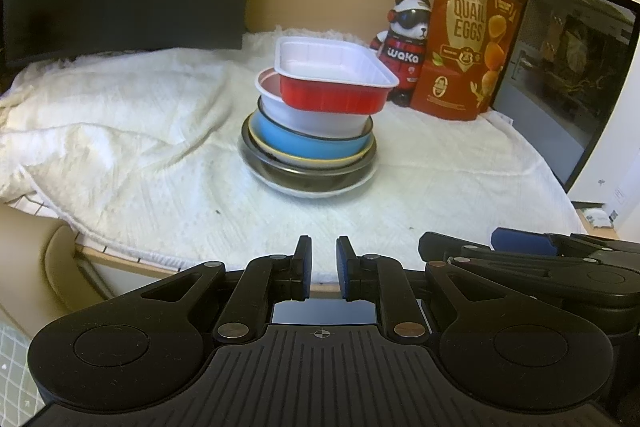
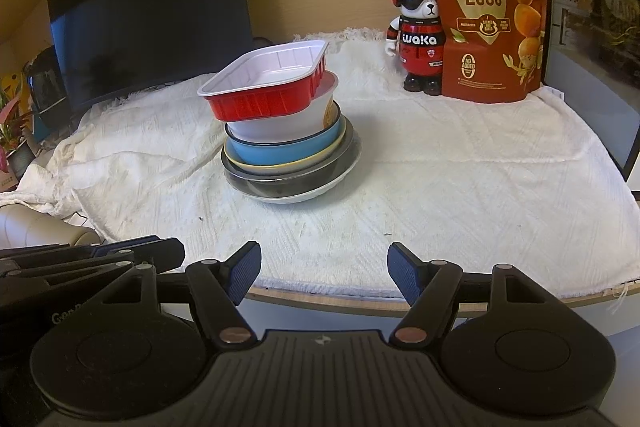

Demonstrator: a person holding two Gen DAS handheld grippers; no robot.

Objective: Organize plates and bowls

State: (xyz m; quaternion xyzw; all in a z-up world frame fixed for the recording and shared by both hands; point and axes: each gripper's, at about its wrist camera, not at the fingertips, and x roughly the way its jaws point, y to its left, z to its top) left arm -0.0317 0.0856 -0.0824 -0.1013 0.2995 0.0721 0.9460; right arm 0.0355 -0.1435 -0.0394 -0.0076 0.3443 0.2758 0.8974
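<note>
Bowls (image 2: pixel 288 147) stacked near "QUAIL EGGS" bag (image 2: pixel 486 11).

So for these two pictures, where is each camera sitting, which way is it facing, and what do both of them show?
Left wrist view: sits on the left tool, looking forward and down over the table edge at the stack of dishes; its own nearly closed fingers show, with the right tool at the right edge.
Right wrist view: sits on the right tool, facing the same stack from further right; its open fingers show, the left tool at the left edge.
Shared: the stack topped by the red tray, white cloth, panda figure, quail eggs bag.
</note>
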